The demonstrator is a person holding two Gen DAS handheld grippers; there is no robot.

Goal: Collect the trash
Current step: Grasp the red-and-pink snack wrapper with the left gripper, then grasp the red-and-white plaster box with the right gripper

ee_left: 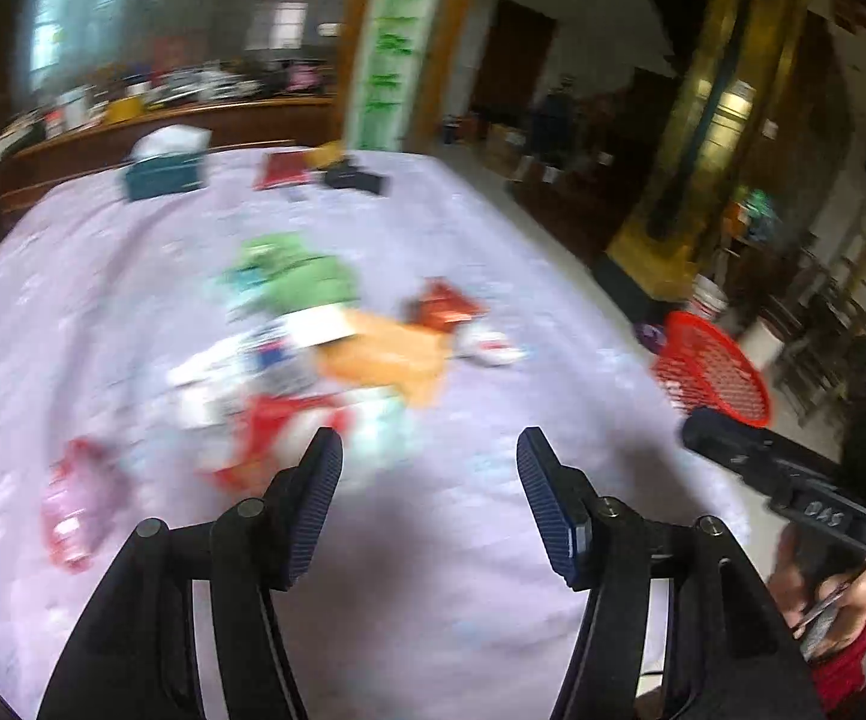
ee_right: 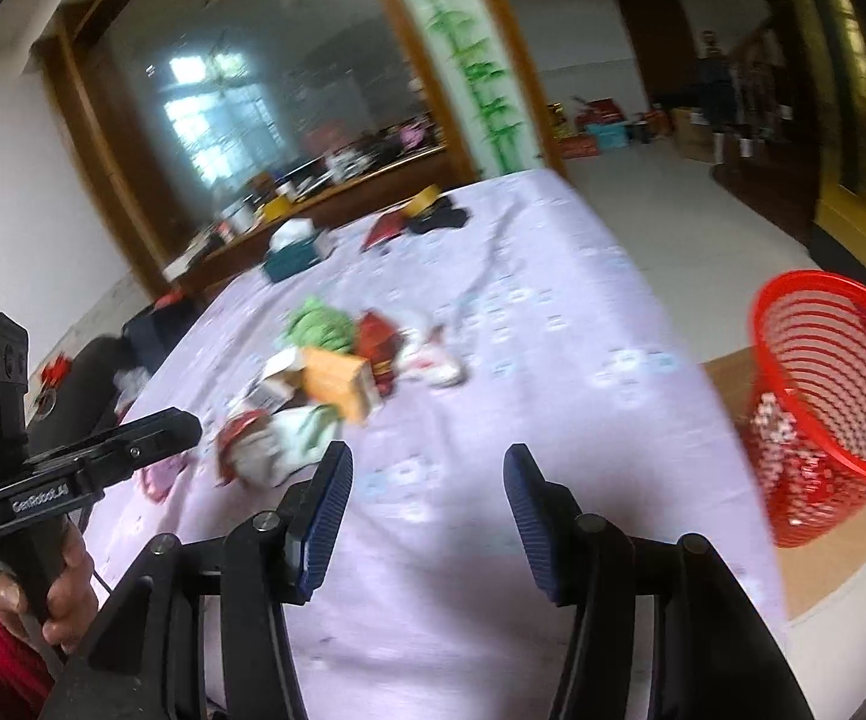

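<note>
A heap of trash lies mid-table on the lilac cloth [ee_left: 463, 540]: a green crumpled wrapper [ee_left: 295, 276], an orange bag [ee_left: 391, 360], a red packet [ee_left: 442, 306], a red-and-white wrapper [ee_left: 277, 420] and a pink wrapper [ee_left: 82, 498]. My left gripper [ee_left: 430, 438] hangs open just short of the heap, with nothing between its fingers. My right gripper [ee_right: 427, 456] is open and empty too, over bare cloth right of the same heap [ee_right: 325, 384]. A red mesh basket [ee_right: 835, 396] stands on the floor off the table's right edge.
A teal tissue box [ee_left: 166, 171] and dark and red items [ee_left: 355, 177] sit at the table's far end. Behind them is a cluttered wooden sideboard [ee_right: 325, 180] with a mirror. Cardboard [ee_right: 823, 570] lies under the basket. A hand [ee_left: 841, 600] grips the other tool.
</note>
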